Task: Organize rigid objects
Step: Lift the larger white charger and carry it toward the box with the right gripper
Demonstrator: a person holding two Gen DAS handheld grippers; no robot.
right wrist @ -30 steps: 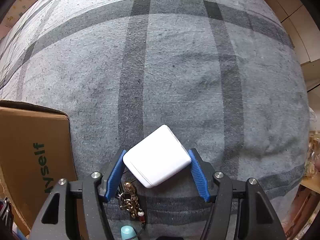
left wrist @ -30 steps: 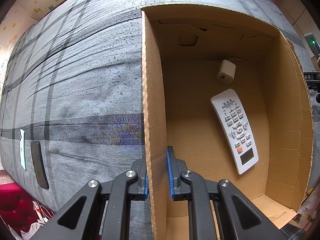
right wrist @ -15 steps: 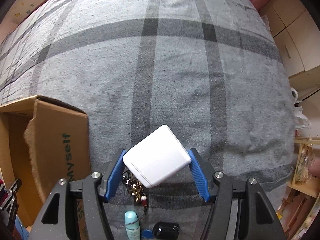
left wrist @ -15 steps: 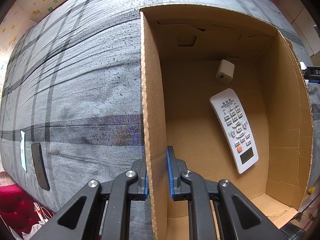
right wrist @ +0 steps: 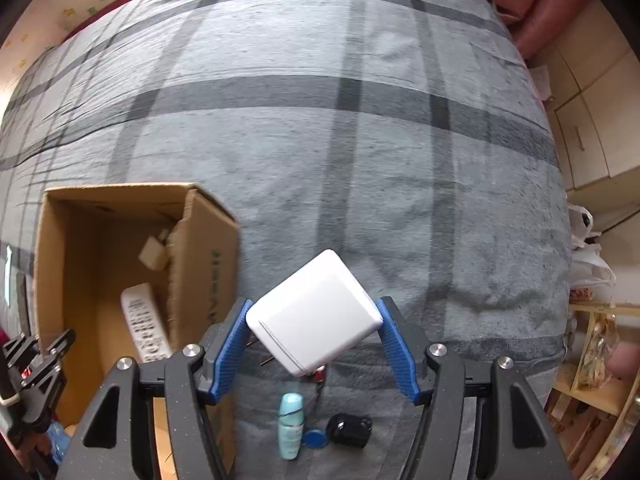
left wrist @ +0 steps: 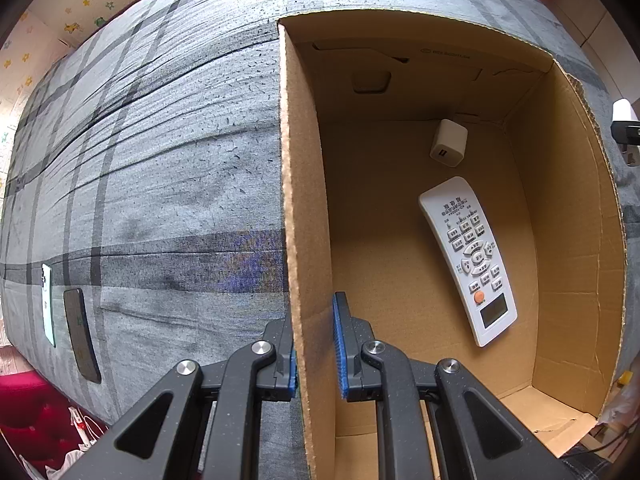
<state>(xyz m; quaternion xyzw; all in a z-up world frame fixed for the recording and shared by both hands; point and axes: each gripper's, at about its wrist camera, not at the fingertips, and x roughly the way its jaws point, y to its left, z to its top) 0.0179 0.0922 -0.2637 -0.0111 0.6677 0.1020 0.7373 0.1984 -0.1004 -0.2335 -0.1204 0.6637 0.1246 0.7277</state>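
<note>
My right gripper [right wrist: 314, 350] is shut on a white rounded box [right wrist: 314, 312], held corner to corner above the grey plaid bedcover [right wrist: 320, 120]. The open cardboard box [right wrist: 120, 256] lies to its lower left. My left gripper [left wrist: 316, 344] is shut on the cardboard box's left wall [left wrist: 304, 240], one pad outside and one inside. On the box floor lie a white remote control [left wrist: 468, 256] and a small white charger cube [left wrist: 449, 143]; the same remote control [right wrist: 144, 328] and charger cube [right wrist: 154, 254] show in the right wrist view.
Below the held box, on the cover, lie a pale teal bottle [right wrist: 291, 424], a blue cap [right wrist: 314, 438], a black object [right wrist: 349, 429] and part of a key bunch [right wrist: 316, 374]. Two phones [left wrist: 80, 332] lie at the bed's left edge. Cabinets [right wrist: 592, 112] stand at the right.
The right gripper has risen with the white box, so the cardboard box and its contents have come into its view at the left, and the bottle and black object below. The left gripper has kept still.
</note>
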